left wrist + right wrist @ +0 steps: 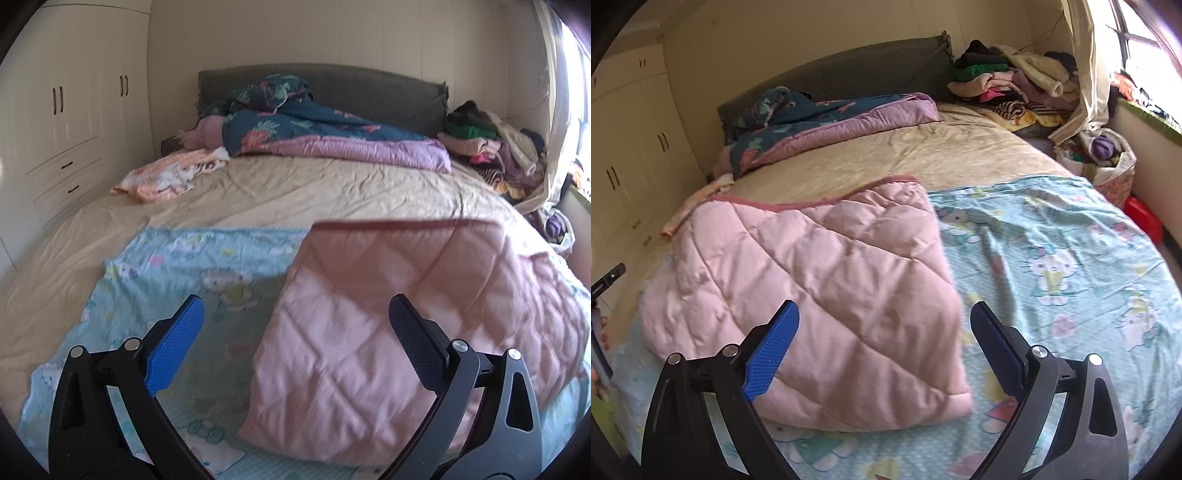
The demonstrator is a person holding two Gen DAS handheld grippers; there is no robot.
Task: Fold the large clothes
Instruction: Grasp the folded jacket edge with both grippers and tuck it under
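Both tongs stand released with nothing between the pads: the left gripper (295,328) hangs over the quilt's (388,325) folded-over pink side, its blue pad above the exposed cartoon-print face, while the right gripper (884,332) sits straight above the pink panel's near corner. I'd pinch that near edge through both layers, hands well apart, then carry it evenly toward the far maroon-piped hem, well short of the heaped bedding (295,125) beyond.
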